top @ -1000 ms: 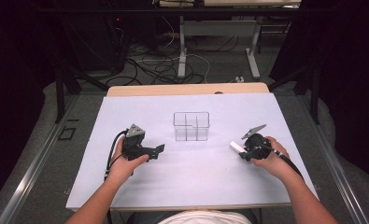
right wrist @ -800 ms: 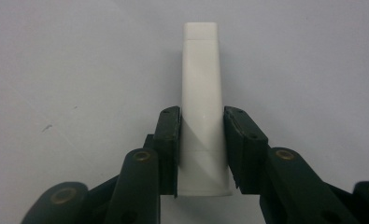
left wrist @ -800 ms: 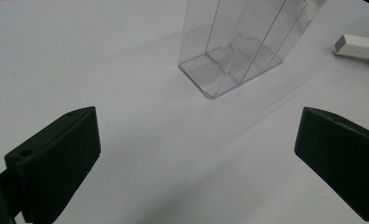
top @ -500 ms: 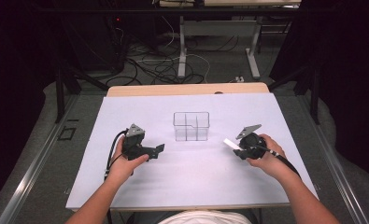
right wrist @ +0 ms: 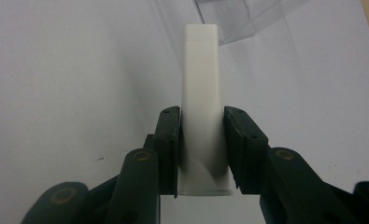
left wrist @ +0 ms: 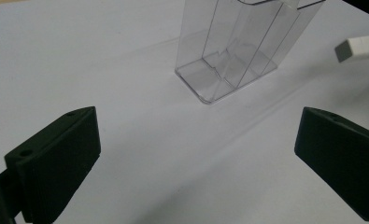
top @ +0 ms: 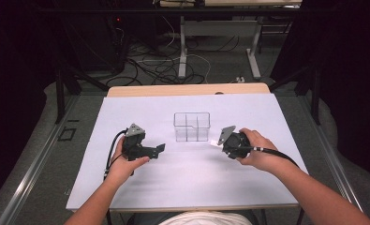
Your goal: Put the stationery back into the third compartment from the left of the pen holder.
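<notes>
The right gripper [top: 218,142], its jaws clamped on the white block [right wrist: 201,93], now sits closer to the clear divided container [top: 191,126] than a second ago, having travelled leftward across the white sheet [top: 182,173] and lifted slightly, the block's tip just beside the container's right wall.

High view overhead, facing forward; gripper views close, perhaps sharing clear divided box [top: 191,126].
</notes>
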Motion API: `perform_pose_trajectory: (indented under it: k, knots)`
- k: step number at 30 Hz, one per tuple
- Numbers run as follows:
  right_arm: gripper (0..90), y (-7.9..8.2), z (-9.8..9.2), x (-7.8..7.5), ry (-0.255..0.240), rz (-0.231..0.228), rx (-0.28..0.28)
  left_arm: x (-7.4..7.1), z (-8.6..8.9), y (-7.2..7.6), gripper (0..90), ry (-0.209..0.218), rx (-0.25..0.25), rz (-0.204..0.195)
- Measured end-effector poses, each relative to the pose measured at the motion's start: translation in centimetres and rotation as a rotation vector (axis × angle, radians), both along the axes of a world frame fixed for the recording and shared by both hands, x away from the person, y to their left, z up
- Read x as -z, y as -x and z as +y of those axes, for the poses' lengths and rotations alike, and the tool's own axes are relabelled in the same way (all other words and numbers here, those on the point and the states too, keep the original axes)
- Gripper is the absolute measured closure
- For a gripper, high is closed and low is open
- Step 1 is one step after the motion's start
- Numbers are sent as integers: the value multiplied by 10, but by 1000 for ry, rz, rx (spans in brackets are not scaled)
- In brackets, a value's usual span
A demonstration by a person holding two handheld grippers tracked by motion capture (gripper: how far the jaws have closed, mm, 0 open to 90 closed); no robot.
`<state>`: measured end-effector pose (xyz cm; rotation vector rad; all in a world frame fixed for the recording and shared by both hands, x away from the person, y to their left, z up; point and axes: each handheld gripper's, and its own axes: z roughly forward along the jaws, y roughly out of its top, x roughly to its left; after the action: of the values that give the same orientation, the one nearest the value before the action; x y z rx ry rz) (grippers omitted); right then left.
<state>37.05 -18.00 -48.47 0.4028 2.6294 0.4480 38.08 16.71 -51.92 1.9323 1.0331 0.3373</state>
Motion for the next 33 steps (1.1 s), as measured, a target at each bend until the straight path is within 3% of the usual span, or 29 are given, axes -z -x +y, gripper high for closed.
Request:
perform_pose_trajectory:
  k: [1, 2, 5, 8, 9, 10, 11, 14, 19, 25, 26, 28, 30, 33]
  knots:
    - [674, 3, 4, 1, 11, -2, 1, 0, 0, 0, 2, 1, 2, -5]
    - [674, 4, 7, 0, 44, -28, -42, 0, 0, 0, 2, -5, 9, -6]
    - [674, 10, 15, 2, 81, -71, -103, -1, -1, 0, 2, -17, 26, -11]
    - [674, 20, 21, 2, 152, -196, -212, -2, -1, 0, 2, -30, 50, -10]
    - [674, 23, 23, 1, 182, -215, -236, -2, -1, 0, 2, -30, 55, -8]
    - [674, 25, 23, 5, 157, -278, -270, -2, -1, 0, 3, -29, 56, -7]
    - [674, 28, 24, 3, 186, -288, -289, -2, -1, -1, 6, -29, 59, -7]
    - [673, 33, 24, 5, 203, -360, -358, -2, 0, -1, 17, -28, 61, -3]
    - [673, 39, 24, 4, 289, -492, -512, -4, -2, -1, 29, -22, 76, -2]
    - [673, 42, 25, 5, 336, -538, -600, -3, -6, 0, 50, -30, 114, 23]
    - [673, 42, 26, 4, 348, -557, -616, -3, -8, 0, 59, -28, 118, 22]
    - [673, 43, 28, 4, 372, -549, -646, -5, -9, 0, 78, -30, 132, 23]
    - [673, 45, 29, 3, 390, -560, -664, -6, -12, 1, 152, -18, 129, 11]
    - [674, 47, 32, 4, 415, -606, -715, -10, -16, 0, 166, -17, 147, 2]
